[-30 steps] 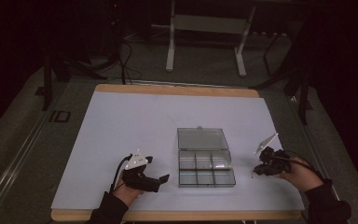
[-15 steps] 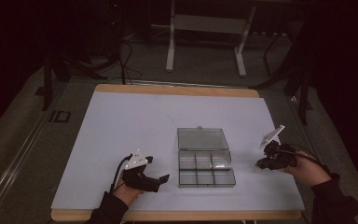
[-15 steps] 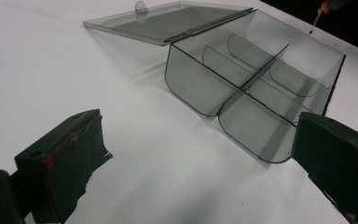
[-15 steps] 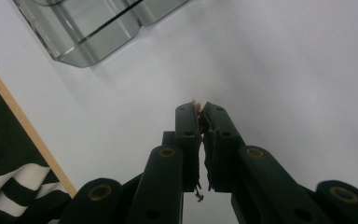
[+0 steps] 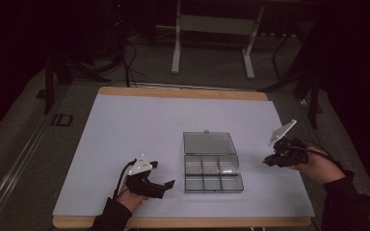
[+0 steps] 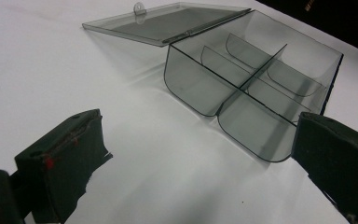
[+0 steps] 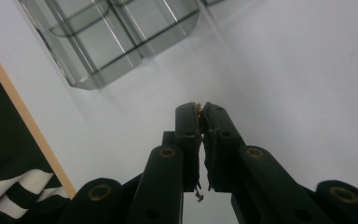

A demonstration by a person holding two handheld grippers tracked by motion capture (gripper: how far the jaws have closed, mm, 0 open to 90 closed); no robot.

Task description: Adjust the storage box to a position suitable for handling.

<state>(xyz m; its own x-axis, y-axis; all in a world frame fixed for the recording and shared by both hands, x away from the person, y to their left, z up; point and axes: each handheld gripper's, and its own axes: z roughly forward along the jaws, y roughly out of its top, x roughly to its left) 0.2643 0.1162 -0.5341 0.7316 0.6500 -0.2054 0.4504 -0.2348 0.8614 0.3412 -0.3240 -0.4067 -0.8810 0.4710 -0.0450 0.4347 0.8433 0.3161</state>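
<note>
A clear plastic compartment box (image 5: 214, 179) lies open near the table's front middle, its lid (image 5: 208, 143) folded flat behind it and its cells looking empty. My left gripper (image 5: 163, 174) rests just left of the box and points at it. Its jaws (image 6: 198, 140) stand wide open with only the white table and the box (image 6: 247, 88) between them. My right gripper (image 5: 266, 162) hovers off the table to the right of the box. Its pads (image 7: 199, 109) are pressed together. A tiny orange-brown speck sits at the tip; whether it is a held thing I cannot tell.
The white table top (image 5: 125, 125) has a wooden edge (image 7: 23, 116) close to the right gripper. A striped sleeve (image 7: 9, 196) shows beyond that edge. Dark floor, cables and a metal stand (image 5: 212, 43) lie behind the table.
The right gripper has risen off the table and drifted slightly up and right in the high view, jaws still together. The left gripper and the box have not moved.
</note>
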